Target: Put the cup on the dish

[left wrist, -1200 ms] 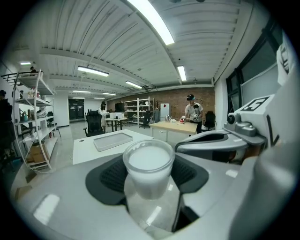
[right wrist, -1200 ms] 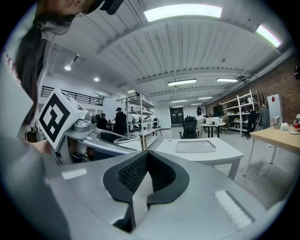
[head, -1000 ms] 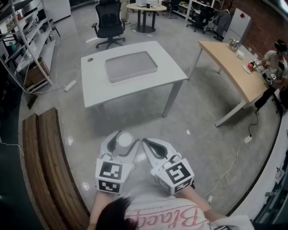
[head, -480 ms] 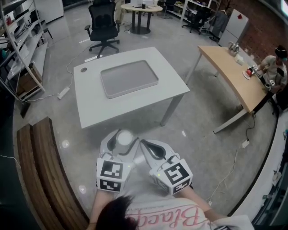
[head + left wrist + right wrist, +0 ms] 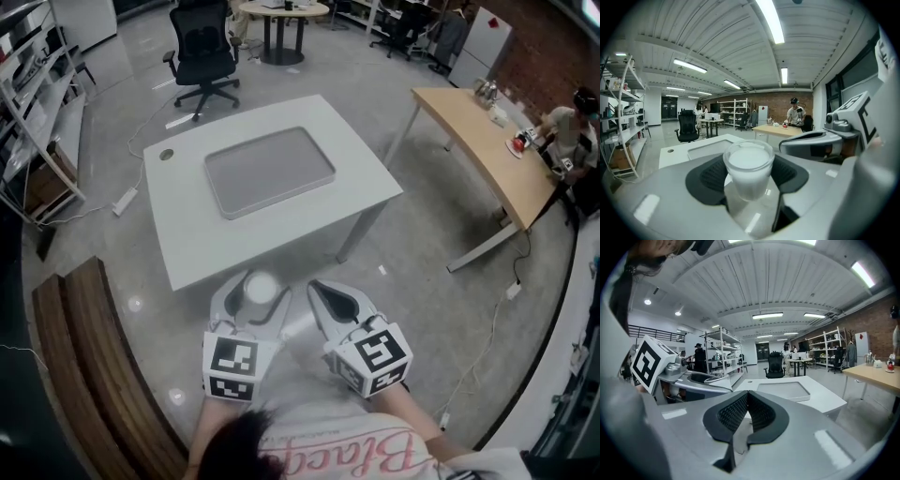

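At 6 o'clock, short of white bench point(image 5: 183, 246): small translucent white plastic cup point(image 5: 748, 165) clamped in left tool point(image 5: 255, 283); right tool point(image 5: 323, 292) closed, nothing held. Grey rectangular dish point(image 5: 269, 172) seen at 12 o'clock, nothing on it; carry and placement judged left.

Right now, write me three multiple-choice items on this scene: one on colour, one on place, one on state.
1. What colour is the table under the grey tray? A. white B. black C. red
2. Where is the cup? A. on the tray B. between the fingers of the left gripper C. on the table
3. How do the fingers of the right gripper stand? A. wide apart B. closed on the cup C. together, nothing between them
1 A: its top shows white around the tray. 2 B: both fingers press it in the left gripper view. 3 C: they meet in the right gripper view.
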Demonstrator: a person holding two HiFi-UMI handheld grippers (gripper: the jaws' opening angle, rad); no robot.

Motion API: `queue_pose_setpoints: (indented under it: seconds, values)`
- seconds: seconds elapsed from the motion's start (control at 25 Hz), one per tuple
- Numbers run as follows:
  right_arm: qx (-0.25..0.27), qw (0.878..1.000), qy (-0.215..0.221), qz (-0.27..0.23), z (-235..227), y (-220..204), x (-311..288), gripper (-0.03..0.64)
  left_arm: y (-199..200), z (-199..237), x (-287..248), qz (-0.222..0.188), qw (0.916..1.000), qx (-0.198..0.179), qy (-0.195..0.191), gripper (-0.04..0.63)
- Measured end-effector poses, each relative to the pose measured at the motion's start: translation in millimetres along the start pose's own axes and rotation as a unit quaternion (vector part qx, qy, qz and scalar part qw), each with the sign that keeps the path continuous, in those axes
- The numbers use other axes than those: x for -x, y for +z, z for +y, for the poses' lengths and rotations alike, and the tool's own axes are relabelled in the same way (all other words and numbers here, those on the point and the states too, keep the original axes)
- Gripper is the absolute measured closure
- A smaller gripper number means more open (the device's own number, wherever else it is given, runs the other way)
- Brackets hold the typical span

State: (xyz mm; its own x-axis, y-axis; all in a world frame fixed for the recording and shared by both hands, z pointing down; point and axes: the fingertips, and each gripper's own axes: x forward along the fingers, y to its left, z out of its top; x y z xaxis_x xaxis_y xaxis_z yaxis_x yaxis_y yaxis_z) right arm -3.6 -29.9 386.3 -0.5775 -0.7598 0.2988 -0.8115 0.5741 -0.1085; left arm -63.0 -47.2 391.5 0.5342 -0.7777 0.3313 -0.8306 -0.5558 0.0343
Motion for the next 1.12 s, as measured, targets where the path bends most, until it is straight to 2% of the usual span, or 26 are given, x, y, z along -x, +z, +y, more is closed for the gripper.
queue_pose_setpoints:
  seconds: [0.16,0.36,0.6,0.8,1.0,1.12]
  values:
    - [-0.01,1.0,-0.007,0.006,-4,-2,-5,0.615,-2,3,-6,0.0,1.0,0.007,-0.006,0.327]
    - [0.003,1.0,-0.003,0.006,-3,4,-15,0.615,0,8,-17,-0.002,0.9998,0.014,-0.012,0.327]
    - [-0.005,1.0,-0.001,0.014,-21,6,-34,0.615,4,20,-41,-0.002,0.9998,0.017,-0.013,0.327]
    - [-0.003,1.0,0.005,0.013,-41,18,-58,0.615,11,37,-71,-0.001,0.9998,0.016,-0.007,0.328]
    - [-0.009,1.0,0.016,0.016,-64,27,-87,0.615,20,57,-104,-0.011,0.9998,-0.007,0.013,0.328]
    - [-0.011,1.0,0.024,0.017,-78,35,-103,0.615,27,71,-125,-0.015,0.9996,-0.003,0.022,0.328]
